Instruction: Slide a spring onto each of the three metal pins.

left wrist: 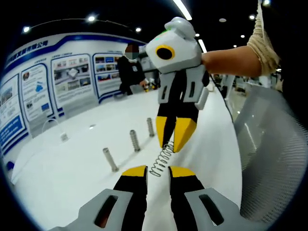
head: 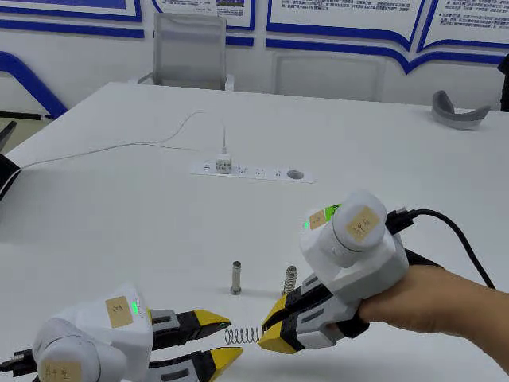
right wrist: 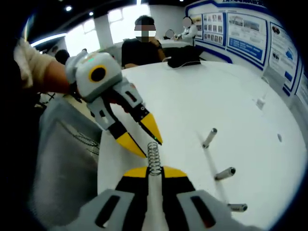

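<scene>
White table [head: 119,223]: carries every item shown.

Right gripper [head: 270,333]: at the lower right of the head view, held in a hand [head: 429,298]. Its jaws are nearly closed and pinch one end of the loose spring [head: 243,335]. Its own view shows that end seated between the yellow tips [right wrist: 155,172].

Left gripper [head: 232,337]: at the lower left, facing the right gripper tip to tip. Its jaws stand partly open, with the spring's other end lying between the tips. Whether the tips touch it cannot be told.

Power strip [head: 250,171]: farther back on the table, well apart from the work.

Bare pin [head: 236,277]: upright, just behind the grippers.

Second pin [head: 291,278]: upright beside the bare pin, with a coil around it.

Third pin [left wrist: 150,127]: beyond the second in the left gripper view; whether it carries a coil cannot be told.

Loose spring: off the table, bridging the two grippers, in front of the pins.
</scene>
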`<act>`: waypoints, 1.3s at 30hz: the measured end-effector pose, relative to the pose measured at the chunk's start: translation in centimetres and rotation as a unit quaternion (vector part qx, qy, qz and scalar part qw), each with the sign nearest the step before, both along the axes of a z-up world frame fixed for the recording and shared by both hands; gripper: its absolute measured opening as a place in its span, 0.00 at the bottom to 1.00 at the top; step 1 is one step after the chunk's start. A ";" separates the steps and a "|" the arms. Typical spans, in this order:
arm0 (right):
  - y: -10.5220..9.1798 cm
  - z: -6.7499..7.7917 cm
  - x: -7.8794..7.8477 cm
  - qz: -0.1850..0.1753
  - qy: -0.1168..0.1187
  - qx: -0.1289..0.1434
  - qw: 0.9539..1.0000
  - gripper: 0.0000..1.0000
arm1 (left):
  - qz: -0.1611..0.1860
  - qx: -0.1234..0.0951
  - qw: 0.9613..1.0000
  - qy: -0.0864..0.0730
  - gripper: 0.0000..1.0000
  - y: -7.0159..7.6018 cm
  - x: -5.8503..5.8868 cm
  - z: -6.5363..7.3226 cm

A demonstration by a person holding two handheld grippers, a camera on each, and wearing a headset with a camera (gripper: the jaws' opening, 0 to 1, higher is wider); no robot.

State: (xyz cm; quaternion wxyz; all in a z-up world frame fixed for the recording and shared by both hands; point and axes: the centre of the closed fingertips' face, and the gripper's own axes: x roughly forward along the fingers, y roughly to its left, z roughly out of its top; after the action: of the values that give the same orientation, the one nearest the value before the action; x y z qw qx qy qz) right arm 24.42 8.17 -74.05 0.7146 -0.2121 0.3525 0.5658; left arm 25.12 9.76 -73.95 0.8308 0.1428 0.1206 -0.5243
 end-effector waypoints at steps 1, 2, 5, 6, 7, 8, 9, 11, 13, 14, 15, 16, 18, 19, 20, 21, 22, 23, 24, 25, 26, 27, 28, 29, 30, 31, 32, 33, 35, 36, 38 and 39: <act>0.0 0.0 -0.1 0.001 0.001 0.000 1.000 0.11 | -0.001 0.001 1.000 -0.001 0.16 0.0 0.0 0.0; 0.1 0.1 -0.2 0.002 0.000 0.000 1.000 0.11 | -0.002 0.003 1.000 -0.001 0.15 0.0 0.0 -0.1; 0.2 0.4 -0.3 0.005 -0.001 0.000 1.000 0.11 | -0.005 0.006 1.000 -0.002 0.15 -0.1 -0.1 -0.2; 0.2 0.4 -0.3 0.005 -0.002 0.000 1.000 0.11 | -0.006 0.006 1.000 -0.002 0.15 -0.1 -0.2 -0.2; 0.2 0.5 -0.3 0.005 -0.003 0.000 1.000 0.11 | -0.006 0.007 1.000 -0.003 0.14 -0.1 -0.2 -0.2; 0.3 0.7 -0.4 0.006 -0.005 0.001 1.000 0.11 | -0.005 0.008 1.000 -0.004 0.13 -0.1 -0.1 -0.3; 0.3 0.9 -0.3 0.006 -0.007 0.002 1.000 0.11 | -0.005 0.008 1.000 -0.004 0.13 -0.1 -0.1 -0.3; 0.5 1.3 -0.3 0.006 -0.011 0.004 1.000 0.11 | -0.006 0.007 1.000 -0.005 0.13 -0.1 -0.1 -0.2; 0.7 1.7 -0.3 0.008 -0.016 0.008 1.000 0.11 | -0.007 0.007 1.000 -0.005 0.13 -0.1 -0.1 -0.2; 0.7 1.8 -0.3 0.008 -0.018 0.009 1.000 0.11 | -0.006 0.007 1.000 -0.005 0.12 -0.1 -0.1 -0.2; 0.9 2.0 -0.2 0.008 -0.020 0.012 1.000 0.11 | -0.007 0.007 1.000 -0.005 0.12 -0.1 -0.1 -0.2; 1.0 2.2 -0.2 0.008 -0.022 0.014 1.000 0.11 | -0.007 0.007 1.000 -0.005 0.12 -0.2 -0.1 -0.2; 1.2 2.4 -0.1 0.008 -0.027 0.017 0.999 0.11 | -0.007 0.006 1.000 -0.004 0.12 -0.2 -0.1 -0.2; 1.2 2.5 -0.1 0.008 -0.028 0.018 0.999 0.11 | -0.007 0.006 1.000 -0.004 0.12 -0.2 -0.1 -0.2; 1.3 2.6 -0.1 0.009 -0.029 0.020 0.999 0.11 | -0.007 0.006 1.000 -0.003 0.12 -0.3 -0.1 -0.2; 1.4 2.6 -0.1 0.008 -0.031 0.022 0.999 0.11 | -0.007 0.006 1.000 -0.003 0.12 -0.3 -0.1 -0.2; 1.5 2.7 0.0 0.008 -0.032 0.024 0.999 0.11 | -0.007 0.006 1.000 -0.002 0.12 -0.3 -0.1 -0.2; 1.5 2.7 0.0 0.007 -0.033 0.026 0.999 0.11 | -0.007 0.005 1.000 -0.001 0.12 -0.3 -0.2 -0.3; 1.6 2.8 0.1 0.007 -0.034 0.027 0.999 0.11 | -0.007 0.005 1.000 -0.001 0.11 -0.3 -0.2 -0.3; 1.7 2.8 0.1 0.007 -0.035 0.029 0.999 0.11 | -0.006 0.004 1.000 0.001 0.11 -0.3 -0.2 -0.3; 1.7 2.9 0.1 0.006 -0.036 0.031 0.999 0.11 | -0.006 0.004 1.000 0.002 0.11 -0.4 -0.2 -0.3; 1.8 2.9 0.1 0.006 -0.036 0.033 0.999 0.11 | -0.006 0.003 1.000 0.003 0.11 -0.4 -0.2 -0.3; 2.0 3.1 0.2 0.005 -0.038 0.036 0.999 0.11 | -0.005 0.002 1.000 0.004 0.11 -0.4 -0.2 -0.3; 2.0 3.1 0.2 0.005 -0.039 0.038 0.998 0.11 | -0.005 0.001 1.000 0.005 0.11 -0.4 -0.2 -0.3; 2.2 3.3 0.2 0.004 -0.041 0.043 0.998 0.11 | -0.005 -0.001 1.000 0.007 0.11 -0.5 -0.2 -0.2; 2.3 3.4 0.3 0.003 -0.042 0.046 0.998 0.11 | -0.005 -0.003 1.000 0.007 0.11 -0.5 -0.2 -0.2; 2.4 3.5 0.4 0.002 -0.043 0.050 0.998 0.11 | -0.005 -0.005 1.000 0.009 0.11 -0.6 -0.1 -0.2; 2.5 3.6 0.4 0.001 -0.044 0.051 0.998 0.11 | -0.005 -0.006 1.000 0.009 0.11 -0.6 -0.1 -0.1; 2.7 3.7 0.5 -0.001 -0.047 0.055 0.997 0.11 | -0.005 -0.007 1.000 0.010 0.11 -0.7 0.0 -0.1; 2.7 3.8 0.6 -0.001 -0.048 0.057 0.997 0.11 | -0.005 -0.008 1.000 0.010 0.11 -0.7 0.0 -0.1; 2.9 3.9 0.6 -0.002 -0.051 0.060 0.997 0.11 | -0.005 -0.010 1.000 0.012 0.11 -0.8 -0.1 0.0; 3.0 4.0 0.7 -0.002 -0.051 0.061 0.997 0.11 | -0.005 -0.012 1.000 0.013 0.11 -0.9 -0.1 0.0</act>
State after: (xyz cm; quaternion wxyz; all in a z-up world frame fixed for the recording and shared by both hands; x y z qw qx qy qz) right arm 25.10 11.12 -70.10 0.7447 -0.1961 0.2808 0.5729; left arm 25.04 8.85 -73.92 0.8283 0.1266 0.1243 -0.5315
